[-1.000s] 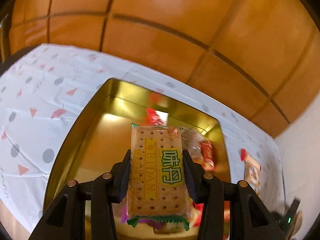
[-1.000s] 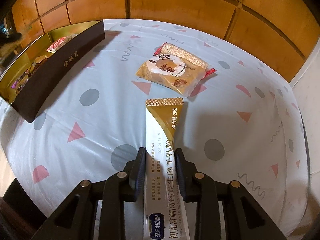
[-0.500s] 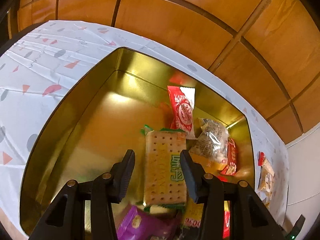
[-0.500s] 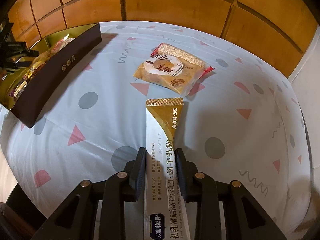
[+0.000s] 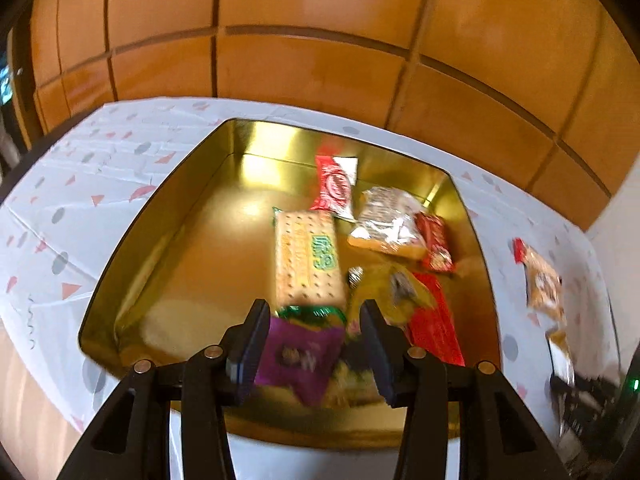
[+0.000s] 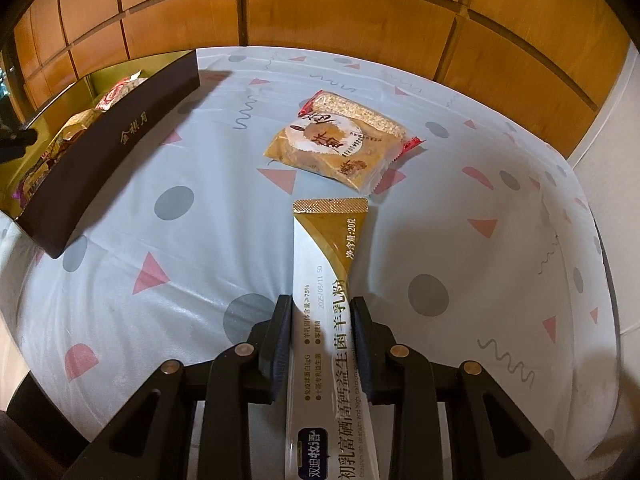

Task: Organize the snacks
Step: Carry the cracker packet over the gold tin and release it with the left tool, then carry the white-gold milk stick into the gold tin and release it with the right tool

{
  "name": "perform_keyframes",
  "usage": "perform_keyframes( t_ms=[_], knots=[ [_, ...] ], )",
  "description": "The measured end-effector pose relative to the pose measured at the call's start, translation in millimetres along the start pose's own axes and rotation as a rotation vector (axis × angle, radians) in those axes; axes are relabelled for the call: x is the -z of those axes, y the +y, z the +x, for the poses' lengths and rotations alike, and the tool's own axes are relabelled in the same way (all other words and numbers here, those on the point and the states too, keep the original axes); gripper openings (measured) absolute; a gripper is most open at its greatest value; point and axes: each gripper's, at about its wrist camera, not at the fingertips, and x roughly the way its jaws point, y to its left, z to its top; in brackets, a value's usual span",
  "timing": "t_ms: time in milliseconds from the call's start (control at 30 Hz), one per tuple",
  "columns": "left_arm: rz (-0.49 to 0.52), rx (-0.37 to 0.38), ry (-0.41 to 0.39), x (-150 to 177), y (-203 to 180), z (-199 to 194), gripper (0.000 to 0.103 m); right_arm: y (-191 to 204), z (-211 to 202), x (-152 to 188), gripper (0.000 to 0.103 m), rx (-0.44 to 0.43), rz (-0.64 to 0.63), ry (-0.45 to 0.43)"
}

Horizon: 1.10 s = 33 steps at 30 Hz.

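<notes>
Left wrist view: the left gripper (image 5: 314,338) hangs empty with jaws apart over the gold-lined rectangular tin (image 5: 160,240) — the tan perforated cracker packet (image 5: 306,258) lies inside among other wrappers. The right gripper (image 6: 320,332) clamps a long white-and-gold powder sachet (image 6: 326,280) above the patterned tablecloth (image 6: 160,240), likely bound for that tin.

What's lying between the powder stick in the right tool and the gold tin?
Nothing visible on the cloth. The powder stick sits clamped in the right tool, and the tablecloth toward the gold tin is bare; only the tin's dark side wall needs clearing.
</notes>
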Motion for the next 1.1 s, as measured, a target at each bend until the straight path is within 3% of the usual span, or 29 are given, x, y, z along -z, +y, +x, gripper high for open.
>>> perform_keyframes(
  t_ms=[367, 733, 900, 1100],
  knots=[
    [0.103, -0.028, -0.074, 21, -13, -31, 0.047, 1, 1, -4, 0.028, 0.004, 0.013, 0.014],
    [0.084, -0.029, -0.062, 28, -5, -35, 0.047, -2, 4, -9, 0.027, -0.021, 0.097, 0.029],
    [0.073, -0.028, -0.065, 30, 1, -37, 0.047, -2, 5, -13, 0.027, -0.080, 0.161, 0.038],
    [0.076, -0.038, -0.078, 33, 6, -38, 0.047, 11, 8, -20, 0.027, -0.065, 0.132, 0.042]
  ],
)
